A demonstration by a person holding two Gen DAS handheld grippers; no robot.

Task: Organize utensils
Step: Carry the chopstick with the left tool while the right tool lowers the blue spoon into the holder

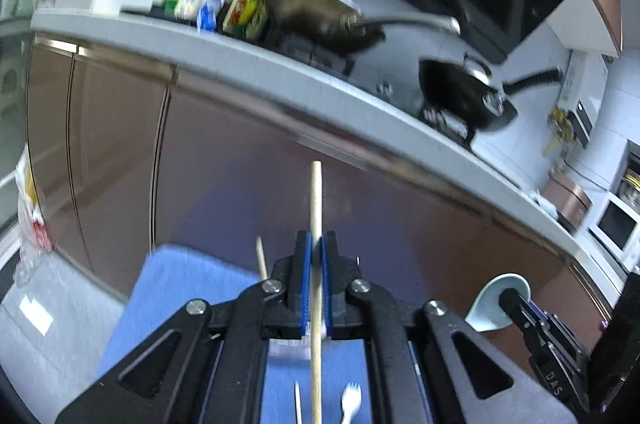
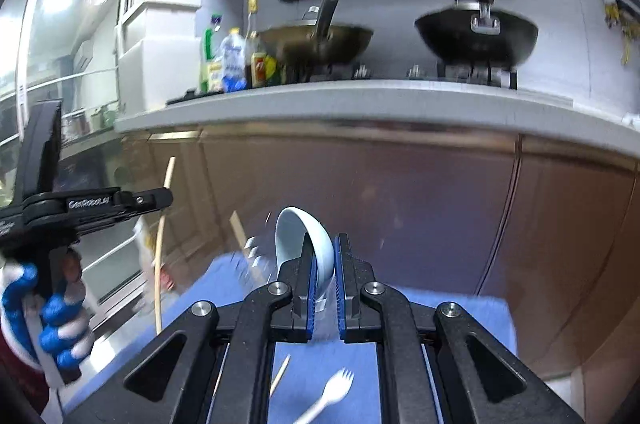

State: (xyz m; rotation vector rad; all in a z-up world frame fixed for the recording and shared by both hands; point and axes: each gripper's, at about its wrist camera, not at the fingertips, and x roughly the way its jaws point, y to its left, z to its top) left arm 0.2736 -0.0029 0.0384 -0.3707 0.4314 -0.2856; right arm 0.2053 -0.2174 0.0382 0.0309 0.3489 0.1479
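Observation:
My left gripper (image 1: 317,248) is shut on a long wooden chopstick (image 1: 316,208) that points up past the fingers. A second chopstick (image 1: 261,258) rests on the blue cloth (image 1: 176,288) below. My right gripper (image 2: 324,256) is shut on a pale blue ceramic spoon (image 2: 298,236), lifted above the cloth (image 2: 452,308). The spoon also shows in the left wrist view (image 1: 494,298). A white plastic fork (image 2: 330,394) and another chopstick (image 2: 280,374) lie on the cloth under the right gripper. The left gripper with its chopstick (image 2: 160,244) shows at left in the right wrist view.
A grey countertop (image 2: 360,100) with brown cabinet fronts (image 2: 400,208) stands ahead. On it are two woks (image 2: 476,36) on a stove and several bottles (image 2: 232,60). A microwave (image 1: 616,224) is at far right. The white fork (image 1: 351,404) lies beneath the left gripper.

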